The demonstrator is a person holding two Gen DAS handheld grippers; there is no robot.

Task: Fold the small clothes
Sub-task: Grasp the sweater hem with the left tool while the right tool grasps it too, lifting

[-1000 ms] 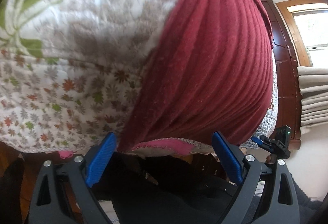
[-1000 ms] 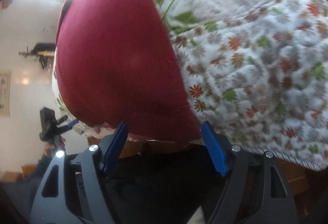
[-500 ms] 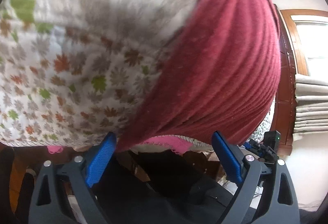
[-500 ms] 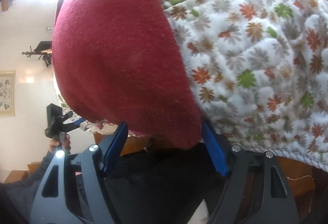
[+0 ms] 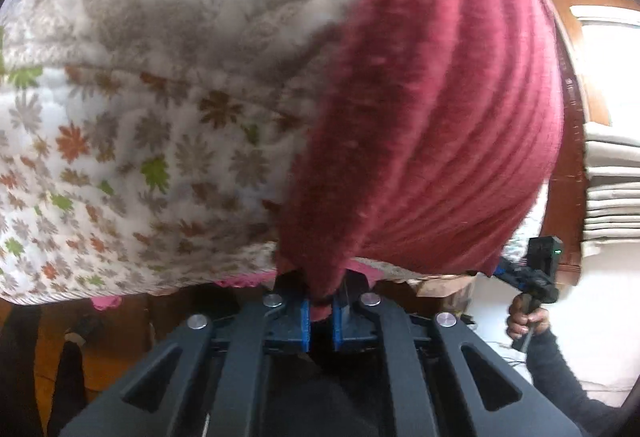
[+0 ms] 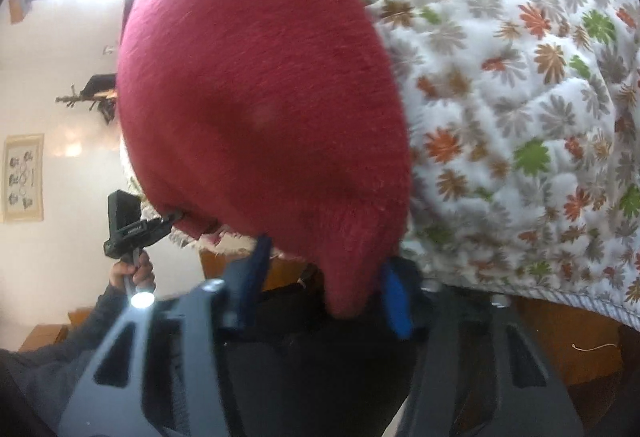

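The work surface is a white quilted bedspread printed with small orange, brown and green flowers [image 5: 132, 141], its edge hanging over a wooden bed frame; pale walls, a wooden door frame [image 5: 576, 49] and a stack of folded light cloth [image 5: 612, 189] lie behind.

Left gripper [image 5: 320, 321]: the blue pads [image 5: 305, 323] are drawn nearly together, clamping the near left corner of a dark red ribbed knit garment [image 5: 432, 117]. The pinched cloth bunches into a narrow neck between the pads and widens upward into the body of the garment, which lies spread on the bedspread with its near edge at the bedspread's border. A pink scalloped trim [image 5: 236, 281] shows under the quilt edge just beside the gripper.

Right gripper [image 6: 324, 297]: the jaws stand apart at a moderate width. The near right corner of the dark red garment [image 6: 256, 97] hangs between the blue fingers [image 6: 394, 301], closer to the right one. Motion blur prevents telling whether either pad touches the cloth. No grip is evident.

Each view catches the opposite gripper at the garment's far corner, held on its handle by a hand [image 5: 528, 321] in a dark sleeve. A framed picture [image 6: 23, 177] hangs on the wall in the right view.
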